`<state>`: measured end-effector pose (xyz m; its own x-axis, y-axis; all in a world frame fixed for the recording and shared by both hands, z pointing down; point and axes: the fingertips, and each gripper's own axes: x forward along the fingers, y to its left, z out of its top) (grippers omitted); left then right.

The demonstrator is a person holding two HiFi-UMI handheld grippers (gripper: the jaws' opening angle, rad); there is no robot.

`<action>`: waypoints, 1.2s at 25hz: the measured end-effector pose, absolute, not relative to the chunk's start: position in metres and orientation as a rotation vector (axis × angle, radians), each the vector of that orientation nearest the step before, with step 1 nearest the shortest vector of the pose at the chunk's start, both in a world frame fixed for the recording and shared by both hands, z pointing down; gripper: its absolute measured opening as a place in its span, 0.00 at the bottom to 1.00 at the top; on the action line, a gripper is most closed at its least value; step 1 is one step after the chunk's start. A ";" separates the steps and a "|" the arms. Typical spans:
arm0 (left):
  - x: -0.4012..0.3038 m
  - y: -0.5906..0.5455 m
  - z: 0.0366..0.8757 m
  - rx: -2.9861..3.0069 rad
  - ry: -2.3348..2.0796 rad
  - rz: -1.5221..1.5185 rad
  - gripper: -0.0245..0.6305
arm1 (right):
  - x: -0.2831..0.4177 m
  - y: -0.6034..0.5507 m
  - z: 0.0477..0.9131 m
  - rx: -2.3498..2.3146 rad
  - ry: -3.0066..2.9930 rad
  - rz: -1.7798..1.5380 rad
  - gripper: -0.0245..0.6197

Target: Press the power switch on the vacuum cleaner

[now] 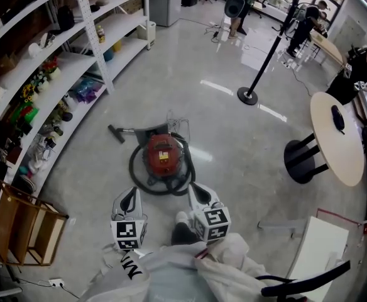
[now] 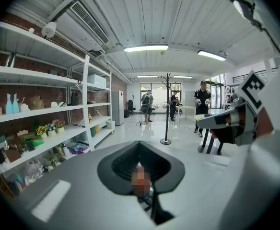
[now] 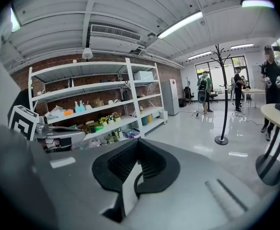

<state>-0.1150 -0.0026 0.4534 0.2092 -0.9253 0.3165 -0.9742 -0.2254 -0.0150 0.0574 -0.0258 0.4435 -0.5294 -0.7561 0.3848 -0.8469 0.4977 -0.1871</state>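
Observation:
The red canister vacuum cleaner sits on the glossy floor, its black hose looped around it and its floor nozzle lying to the left. My left gripper hovers just near and left of the vacuum, its jaws shut with nothing in them. At the near right of the vacuum, by the hose loop, my right gripper is shut too. In the left gripper view the left gripper points across the room; the right gripper view shows the right gripper closed at the tip. The switch itself cannot be made out.
White shelving with small items runs along the left, with a wooden crate near it. A coat stand base stands beyond the vacuum, a round table at right. Several people are at the far end.

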 end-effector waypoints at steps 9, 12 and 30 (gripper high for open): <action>-0.098 -0.043 0.451 2.270 -1.839 0.436 0.04 | 0.070 -0.068 0.452 1.319 -2.507 0.574 0.04; -0.090 -0.059 0.450 2.263 -1.847 0.447 0.04 | 0.075 -0.085 0.455 1.303 -2.513 0.589 0.04; -0.072 -0.092 0.444 2.246 -1.899 0.536 0.04 | 0.076 -0.137 0.466 1.217 -2.563 0.642 0.04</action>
<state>-0.0717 -0.0921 0.4438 0.1337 -0.9217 0.3641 -0.9760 -0.1861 -0.1126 0.0762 -0.1371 0.4665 -0.6279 -0.6763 0.3853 -0.7780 0.5586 -0.2875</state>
